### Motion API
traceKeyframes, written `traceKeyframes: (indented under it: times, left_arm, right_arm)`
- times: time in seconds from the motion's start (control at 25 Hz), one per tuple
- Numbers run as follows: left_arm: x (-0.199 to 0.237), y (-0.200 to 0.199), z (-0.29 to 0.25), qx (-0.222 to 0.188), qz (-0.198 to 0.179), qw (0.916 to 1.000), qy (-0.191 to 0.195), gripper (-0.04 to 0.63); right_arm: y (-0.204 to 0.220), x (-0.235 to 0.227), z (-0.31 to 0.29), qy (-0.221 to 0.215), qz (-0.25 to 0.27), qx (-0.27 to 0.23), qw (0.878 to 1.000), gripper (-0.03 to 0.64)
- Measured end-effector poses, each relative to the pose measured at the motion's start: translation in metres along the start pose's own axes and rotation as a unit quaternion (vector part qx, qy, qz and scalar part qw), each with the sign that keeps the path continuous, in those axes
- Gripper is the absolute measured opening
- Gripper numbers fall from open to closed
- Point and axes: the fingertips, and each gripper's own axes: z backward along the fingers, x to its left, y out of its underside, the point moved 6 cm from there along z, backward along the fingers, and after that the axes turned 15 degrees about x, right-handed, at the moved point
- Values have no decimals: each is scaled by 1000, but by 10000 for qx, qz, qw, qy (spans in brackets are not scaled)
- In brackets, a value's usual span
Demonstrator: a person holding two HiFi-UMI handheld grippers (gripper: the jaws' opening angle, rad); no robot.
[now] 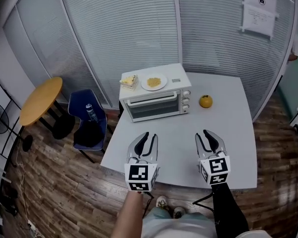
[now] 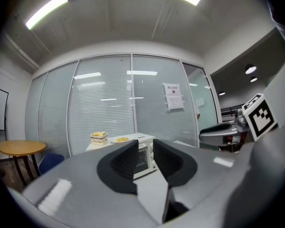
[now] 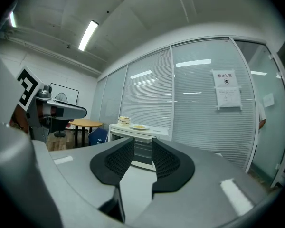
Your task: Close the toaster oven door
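Both grippers sit lowest in the head view, side by side over the near edge of the surface point(image 1: 228, 148), each pointing level and away from the person toward the far side. The left gripper point(image 1: 150, 137) is carried on a bare forearm point(image 1: 130, 213), the right gripper point(image 1: 203, 135) on an arm in a dark sleeve point(image 1: 229, 207), and each shows its marker cube toward the camera. In the left gripper view the left gripper's point(image 2: 146, 148) jaws stand partly apart with nothing between them, and in the right gripper view the right gripper's point(image 3: 142, 147) jaws likewise stand apart and empty. The toaster oven point(image 1: 156, 103) shows through both gaps. It stands at the far left part of the surface, well apart from both grippers, its glass door point(image 1: 154, 106) lying flat against the front and looking shut, with knobs down its right side. On its top rest a plate point(image 1: 154, 82) of yellow food and a small stacked box point(image 1: 129, 80). An orange fruit point(image 1: 205, 101) lies on the surface just to the oven's right. Left of the surface stands a blue chair point(image 1: 79, 105) with a bottle point(image 1: 91, 112) on it, and beyond it a round yellow table point(image 1: 40, 100). A paper notice point(image 1: 260, 4) hangs on the blinded glass wall behind.
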Motion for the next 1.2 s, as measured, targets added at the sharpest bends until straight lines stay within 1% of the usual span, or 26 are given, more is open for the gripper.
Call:
traceKeyframes:
  times: [0.12,0.32,0.44,0.48,0.56,0.6,0.76,0.88,1.2]
  left_arm:
    - [-11,-1,11,-37,-38,10000,-17,146]
    - [-25,-2,18,-74,-136,9999,40,142]
    - [-30,0,19,-83,-173,9998,3,118]
    - [-31,1,19,-67,-173,9998,-14,104]
    - [-34,2,21,-35,-168,9998,-31,71]
    - [-35,2,21,-36,-171,9998,-43,58]
    - [-34,2,23,-87,-186,9997,-122,57]
    - [-34,3,24,-87,-148,9998,-114,57]
    - [-35,4,24,-71,-142,9998,-112,57]
  right_arm:
    - [5,-6,12,4,-55,-21,10000,104]
    - [5,-8,21,-68,17,-99,9999,103]
    - [5,-6,23,-141,42,-108,9998,101]
    - [4,-6,25,-139,49,-117,9998,91]
    - [3,-7,29,-106,60,-135,9998,24]
    - [4,-7,30,-116,49,-137,9998,2]
    - [5,-5,30,-216,44,-135,9997,2]
    - [4,-4,31,-177,146,-135,9996,2]
    - [5,-5,31,-182,134,-147,9996,2]
